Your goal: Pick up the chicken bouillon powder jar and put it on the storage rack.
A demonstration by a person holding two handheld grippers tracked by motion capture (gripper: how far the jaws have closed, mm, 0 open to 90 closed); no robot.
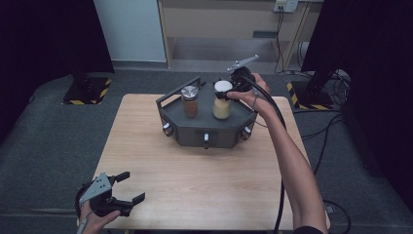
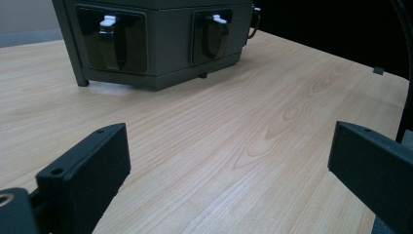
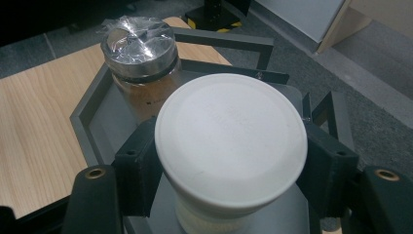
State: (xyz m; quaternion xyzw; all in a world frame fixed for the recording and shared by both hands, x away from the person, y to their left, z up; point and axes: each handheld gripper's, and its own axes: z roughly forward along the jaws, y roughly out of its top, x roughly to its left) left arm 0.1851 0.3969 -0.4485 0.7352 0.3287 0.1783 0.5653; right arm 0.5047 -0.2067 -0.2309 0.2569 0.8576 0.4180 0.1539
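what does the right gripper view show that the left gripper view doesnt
Right gripper view: the right gripper shut on the white-lidded jar just below its lid, with the foil-topped jar behind it, both inside the grey hexagonal tray.

Left gripper view: the left gripper open over bare wood, nothing between its jaws, and the tray's outer side panels with two white-tipped latches.

Both: the grey tray and the light wooden table.
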